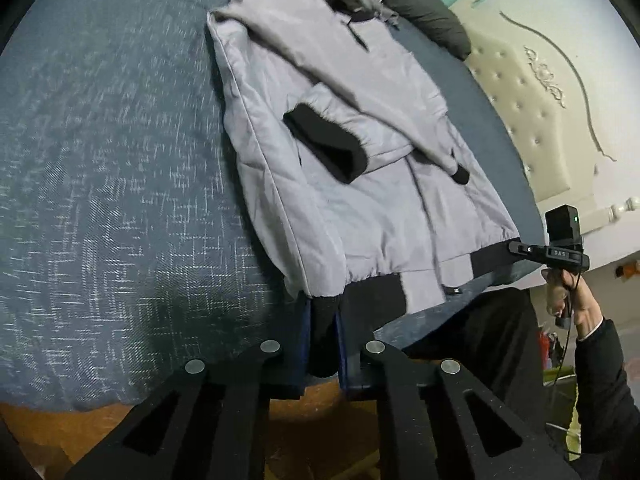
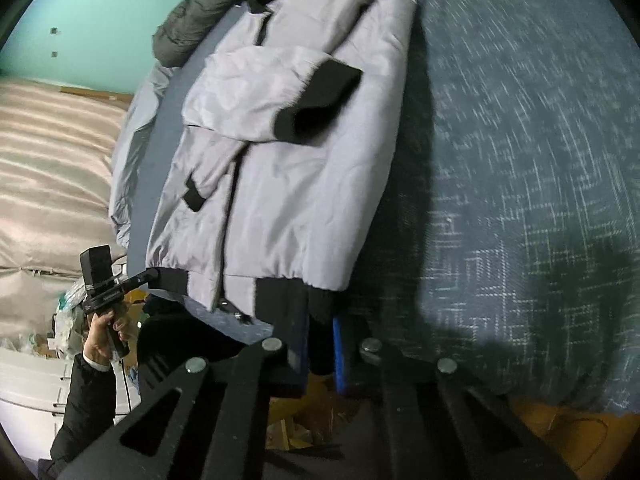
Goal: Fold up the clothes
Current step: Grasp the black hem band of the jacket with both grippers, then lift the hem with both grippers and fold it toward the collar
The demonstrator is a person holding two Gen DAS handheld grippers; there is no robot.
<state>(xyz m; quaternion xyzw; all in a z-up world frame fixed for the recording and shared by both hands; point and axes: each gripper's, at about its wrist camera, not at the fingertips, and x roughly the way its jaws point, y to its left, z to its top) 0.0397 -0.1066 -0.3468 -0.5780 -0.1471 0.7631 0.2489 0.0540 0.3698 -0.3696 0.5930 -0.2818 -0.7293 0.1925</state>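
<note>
Padded lilac-grey jacket (image 1: 352, 184) with black ribbed cuffs lies on the blue woven bed (image 1: 112, 184), sleeves crossed over its front.

Its long axis runs away from both tongs; left tongs (image 1: 323, 344) and right tongs (image 2: 320, 344) each pinch the black hem at the bed's near edge.

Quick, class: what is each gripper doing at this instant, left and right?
Left gripper: shut on the jacket's black hem band.
Right gripper: shut on the same hem band, at its other corner.

A home bedroom: a bed (image 1: 100, 200) with blue cover, tufted headboard (image 1: 516, 92) at two o'clock, teal wall (image 2: 100, 20).
</note>
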